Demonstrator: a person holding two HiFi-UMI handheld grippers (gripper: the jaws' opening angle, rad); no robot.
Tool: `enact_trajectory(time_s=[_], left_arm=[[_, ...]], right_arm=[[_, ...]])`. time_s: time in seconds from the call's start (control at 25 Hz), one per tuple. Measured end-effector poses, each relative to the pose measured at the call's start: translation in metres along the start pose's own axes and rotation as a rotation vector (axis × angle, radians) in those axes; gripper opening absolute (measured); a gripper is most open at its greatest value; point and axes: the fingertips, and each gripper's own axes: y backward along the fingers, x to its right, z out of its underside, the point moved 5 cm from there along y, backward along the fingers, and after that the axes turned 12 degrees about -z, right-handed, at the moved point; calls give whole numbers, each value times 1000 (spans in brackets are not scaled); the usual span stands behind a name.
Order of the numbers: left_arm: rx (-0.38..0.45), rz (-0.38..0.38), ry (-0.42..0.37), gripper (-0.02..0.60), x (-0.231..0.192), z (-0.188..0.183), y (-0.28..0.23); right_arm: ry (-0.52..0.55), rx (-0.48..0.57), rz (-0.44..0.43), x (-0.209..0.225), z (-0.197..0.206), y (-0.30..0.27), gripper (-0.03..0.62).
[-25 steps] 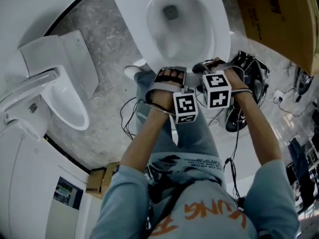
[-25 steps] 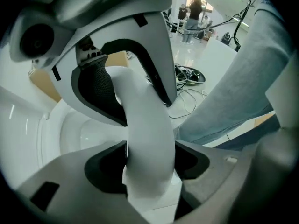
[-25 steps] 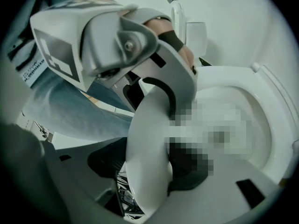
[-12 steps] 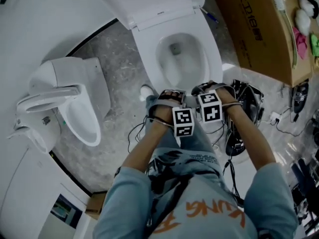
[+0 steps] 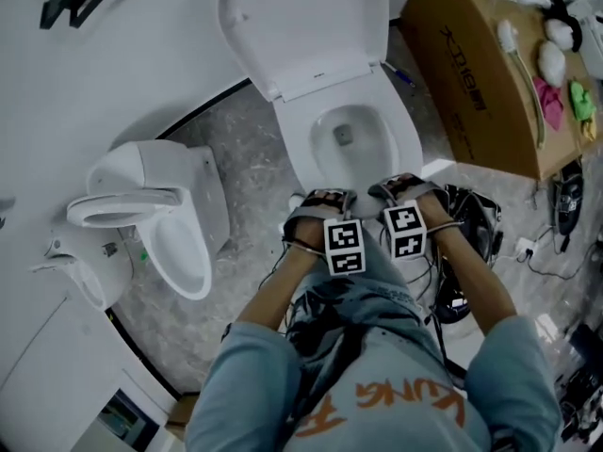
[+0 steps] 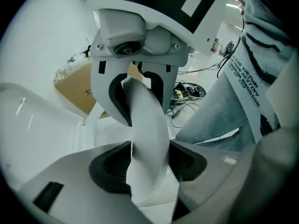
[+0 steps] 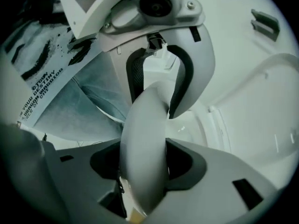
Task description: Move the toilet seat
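While closing down over these last instants, clamping the seat [image 6: 147, 139] between the left fingers [image 6: 110, 164] and pressing a pad against each face of the white band. Doing the same with the right fingers [image 7: 187, 164], pinching that band a little further along its front curve. Holding it at the near end of the toilet [image 5: 349, 153], side by side and pointing steeply down, with the lid [image 5: 301, 26] already tipped up at the back.

Probably dealing with hard moulded plastic: stiff, fairly light, and glossy enough to slide between pads. Most likely turning on hinges at the rear rather than lifting free, so expecting an arc, not a straight pull. Gripping the front edge, farthest from those hinges, and so getting the most leverage. Keeping both grips level to avoid twisting the ring. Not letting go partway, since risking a slam on the ceramic rim and perhaps a crack.

Further out, working beside a second toilet [image 5: 174, 243] on the left, a box [image 5: 480, 73] on the right and cables [image 5: 471, 224] on the floor [image 5: 245, 149].
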Motion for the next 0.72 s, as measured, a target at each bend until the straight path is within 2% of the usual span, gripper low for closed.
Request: enact_trajectory(time_s=[0.24,0.48,0.72], left_arm=[[26,-73,12,224,-32,-1,30],[73,-181,144,224,-87,3,73],[133,-272,181,225,-139,11,99]], right_arm=[[-46,39,86,20,-10,37,213],[-100,130,231,56,-23,98,209],[-115,161,398,96,-32,153,192]])
